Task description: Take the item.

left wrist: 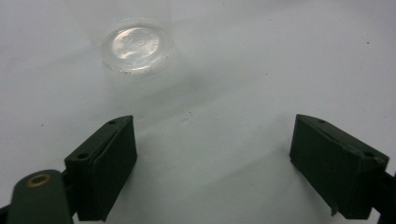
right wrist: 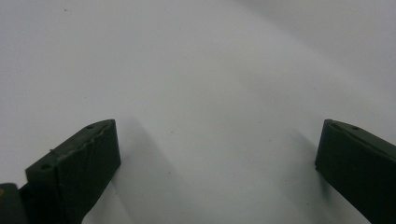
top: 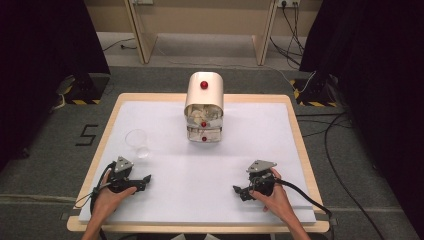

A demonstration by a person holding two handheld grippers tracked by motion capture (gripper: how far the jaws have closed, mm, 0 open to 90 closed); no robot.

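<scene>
A clear plastic cup stands on the white table, just beyond the left gripper, and nothing stands between them. Farther back, in the middle, is a small cream drawer box with 3 red knobs, its lower drawers pulled out and full of pale things. The right gripper rests well apart from the cup, on bare table.

The left gripper view shows the cup from near, ahead of the left gripper, whose jaws stand wide apart with nothing inside. In the right gripper view the right gripper also has its 2 jaws apart, over the plain surface.
</scene>
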